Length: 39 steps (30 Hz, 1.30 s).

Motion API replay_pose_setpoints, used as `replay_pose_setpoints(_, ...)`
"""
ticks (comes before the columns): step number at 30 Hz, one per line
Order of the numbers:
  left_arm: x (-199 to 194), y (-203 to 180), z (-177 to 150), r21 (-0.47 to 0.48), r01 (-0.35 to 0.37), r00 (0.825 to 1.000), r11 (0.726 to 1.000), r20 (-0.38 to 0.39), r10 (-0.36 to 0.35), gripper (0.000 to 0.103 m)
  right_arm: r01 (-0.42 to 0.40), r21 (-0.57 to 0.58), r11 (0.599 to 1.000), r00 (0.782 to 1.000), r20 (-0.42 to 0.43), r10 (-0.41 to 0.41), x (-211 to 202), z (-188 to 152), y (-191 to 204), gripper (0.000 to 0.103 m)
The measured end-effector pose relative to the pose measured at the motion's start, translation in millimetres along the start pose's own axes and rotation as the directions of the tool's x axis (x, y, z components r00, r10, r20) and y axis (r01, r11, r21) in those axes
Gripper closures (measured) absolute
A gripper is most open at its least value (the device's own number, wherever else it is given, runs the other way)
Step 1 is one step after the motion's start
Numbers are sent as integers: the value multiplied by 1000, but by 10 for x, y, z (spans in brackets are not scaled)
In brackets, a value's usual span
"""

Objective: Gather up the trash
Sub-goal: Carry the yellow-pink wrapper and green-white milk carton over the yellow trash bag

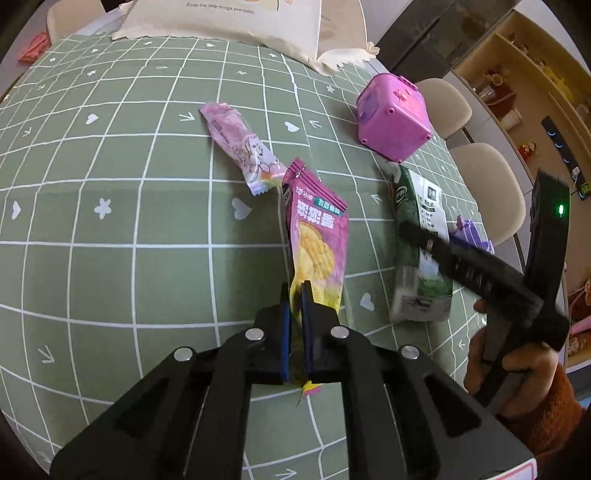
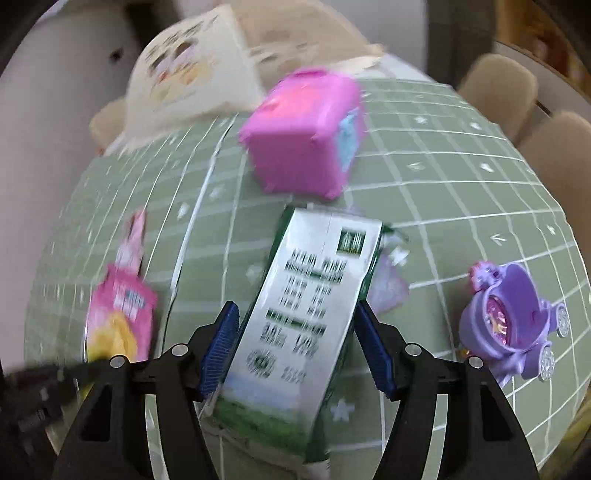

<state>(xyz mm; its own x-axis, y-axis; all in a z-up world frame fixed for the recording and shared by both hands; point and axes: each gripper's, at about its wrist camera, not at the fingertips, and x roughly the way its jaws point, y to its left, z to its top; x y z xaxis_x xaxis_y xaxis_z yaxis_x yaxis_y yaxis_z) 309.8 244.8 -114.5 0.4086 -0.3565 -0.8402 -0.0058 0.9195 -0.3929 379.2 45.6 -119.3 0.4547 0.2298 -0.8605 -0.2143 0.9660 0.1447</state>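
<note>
My left gripper [image 1: 295, 291] is shut on the near end of a pink biscuit wrapper [image 1: 319, 236], which stands up off the green checked tablecloth [image 1: 110, 229]. A second, paler pink wrapper [image 1: 240, 147] lies flat beyond it. A green and white milk carton [image 1: 417, 254] lies to the right, with one of my right gripper's black fingers [image 1: 436, 247] across it. In the right wrist view my right gripper [image 2: 295, 305] is open and straddles that carton [image 2: 303, 295]; its blue pads [image 2: 221, 343] sit beside the carton's long edges. The held wrapper [image 2: 122, 317] shows at the left.
A pink toy box [image 1: 395, 118] stands behind the carton. A purple toy carriage [image 2: 513, 325] sits to the carton's right. A cream paper bag [image 1: 229, 22] lies at the table's far edge. Beige chairs [image 1: 487, 184] line the right side. A hand in an orange sleeve [image 1: 517, 365] holds the right gripper.
</note>
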Motion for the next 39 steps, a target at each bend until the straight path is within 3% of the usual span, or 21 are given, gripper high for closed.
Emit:
replay_pose_setpoints(4, 21, -48, -23, 13, 17, 1000, 1000, 1, -17, 97, 14, -24, 1000, 1000, -23, -15, -77, -205, -149, 41)
replay_pose_setpoints(7, 48, -78, -29, 12, 33, 999, 999, -3, -33, 88, 10, -27, 1000, 999, -34, -11, -113, -235, -176, 41)
replay_pose_setpoints(11, 60, -93, -13, 12, 35, 999, 999, -4, -35, 80, 56, -123, 991, 997, -36, -61, -81, -241, -67, 41)
replay_pose_setpoints(15, 49, -88, 21, 13, 29, 1000, 1000, 3, -29, 73, 93, -171, 981, 993, 88, -79, -221, -176, -4, 41)
replay_pose_setpoints(18, 88, -78, 46, 1, 19, 1000, 1000, -5, -19, 71, 46, -189, 981, 999, 6, -46, -87, -43, -16, 42)
replay_pose_setpoints(19, 103, -76, 60, -3, 14, 1000, 1000, -7, -14, 71, 9, -165, 986, 1000, -20, -12, -68, -3, -49, 47)
replay_pose_setpoints(21, 131, -78, 93, -14, 4, 1000, 1000, -7, -4, 71, -52, -93, 994, 999, -9, 51, -164, 45, -160, 53)
replay_pose_setpoints(23, 162, -89, 121, -22, -5, 1000, 1000, -6, 5, 71, -17, -97, 995, 999, 38, 21, -311, 32, -194, 53)
replay_pose_setpoints(24, 189, -101, 136, -24, -13, 1000, 1000, -10, 13, 71, -4, -102, 995, 998, 57, 10, -388, 15, -204, 53)
replay_pose_setpoints(26, 225, -140, 153, -21, -26, 1000, 999, -17, 25, 100, -2, -104, 995, 996, 86, 11, -551, -46, -248, 53)
replay_pose_setpoints(35, -223, -798, 14, 83, -43, 993, 996, 113, 34, 101, 10, -123, 992, 974, 227, 18, -1328, -287, -461, 53)
replay_pose_setpoints(39, -506, -1180, -129, 118, -22, 983, 993, 181, 0, 101, 29, -119, 992, 957, 290, 7, -1732, -454, -639, 53)
